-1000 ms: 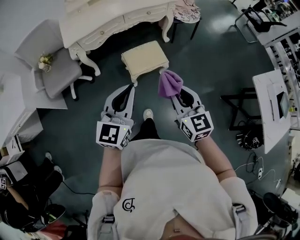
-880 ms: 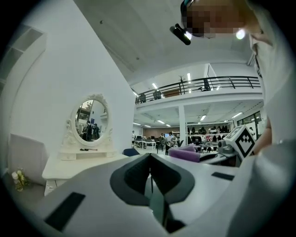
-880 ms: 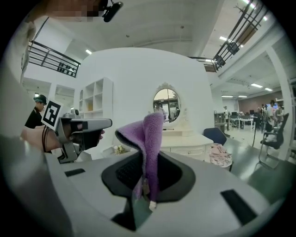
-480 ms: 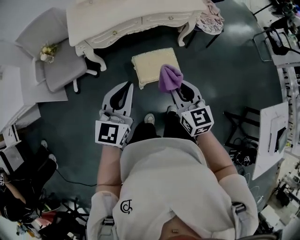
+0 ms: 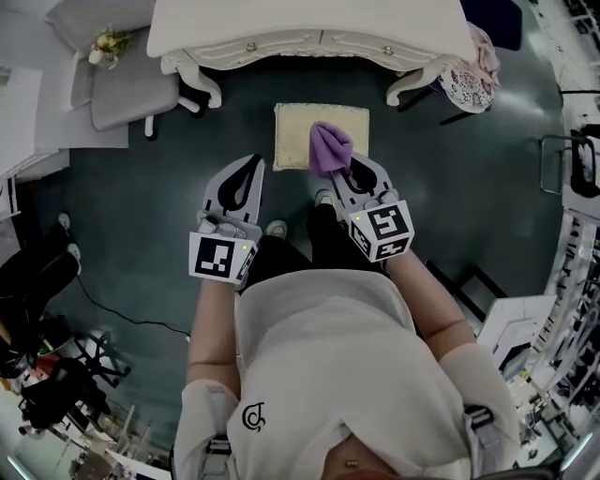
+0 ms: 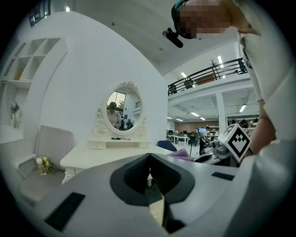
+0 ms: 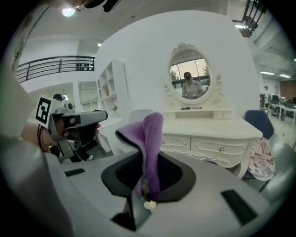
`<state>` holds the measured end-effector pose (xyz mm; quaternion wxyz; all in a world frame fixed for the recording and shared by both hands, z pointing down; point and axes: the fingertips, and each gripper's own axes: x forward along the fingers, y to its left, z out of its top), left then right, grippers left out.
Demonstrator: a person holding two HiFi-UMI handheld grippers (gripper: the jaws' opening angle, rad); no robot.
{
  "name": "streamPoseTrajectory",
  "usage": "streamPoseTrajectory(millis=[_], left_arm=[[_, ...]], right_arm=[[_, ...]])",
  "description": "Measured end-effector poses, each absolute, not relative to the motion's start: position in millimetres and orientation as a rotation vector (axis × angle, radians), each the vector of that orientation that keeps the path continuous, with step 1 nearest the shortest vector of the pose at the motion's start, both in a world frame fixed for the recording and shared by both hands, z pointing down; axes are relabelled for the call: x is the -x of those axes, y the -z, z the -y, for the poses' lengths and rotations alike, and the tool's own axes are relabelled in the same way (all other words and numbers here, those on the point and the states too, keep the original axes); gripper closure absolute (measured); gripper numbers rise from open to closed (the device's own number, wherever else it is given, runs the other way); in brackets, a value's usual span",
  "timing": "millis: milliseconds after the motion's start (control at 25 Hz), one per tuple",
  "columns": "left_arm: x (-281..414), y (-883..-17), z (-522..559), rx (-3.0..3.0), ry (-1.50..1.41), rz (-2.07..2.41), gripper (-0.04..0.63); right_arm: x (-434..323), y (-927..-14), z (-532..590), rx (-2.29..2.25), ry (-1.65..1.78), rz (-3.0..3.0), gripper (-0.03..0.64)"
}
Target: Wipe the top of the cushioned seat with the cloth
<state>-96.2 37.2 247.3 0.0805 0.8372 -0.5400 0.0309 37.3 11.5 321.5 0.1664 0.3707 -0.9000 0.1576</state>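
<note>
The cushioned seat (image 5: 300,131), a cream square stool, stands on the dark floor in front of the white dressing table (image 5: 309,28). My right gripper (image 5: 336,169) is shut on a purple cloth (image 5: 327,148), which hangs over the seat's near right part in the head view. In the right gripper view the cloth (image 7: 149,139) stands up bunched between the jaws. My left gripper (image 5: 246,166) is shut with nothing in it, left of the seat and above the floor. In the left gripper view the left gripper (image 6: 149,175) has its jaws together.
A grey chair (image 5: 122,84) with flowers (image 5: 108,42) on it stands at the back left. A round patterned stool (image 5: 466,80) is right of the dressing table. An oval mirror (image 7: 189,79) tops the table. The person's feet (image 5: 277,228) stand just before the seat.
The person has stepped toward the dressing table, so the seat now lies closer and centred. The right gripper with the cloth has moved from the seat's edge to over its top.
</note>
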Motion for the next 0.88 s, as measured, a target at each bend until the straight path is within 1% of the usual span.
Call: streamPoseTrajectory(millis=[320, 560, 880], left_arm=[[87.0, -319.0, 18.1, -2.363, -0.017, 1.708, 0.581], [104.5, -386.3, 40.3, -2.297, -0.083, 1.705, 0.581], [137.6, -476.7, 68.6, -2.244, -0.050, 1.653, 0.581]], right_arm=[[-36.0, -414.6, 49.3, -0.840, -0.511, 2.495, 0.538], [-10.4, -498.0, 75.9, -0.776, -0.611, 2.444, 0.538], [33.9, -619.3, 108.5, -0.759, -0.668, 2.370, 0.538]])
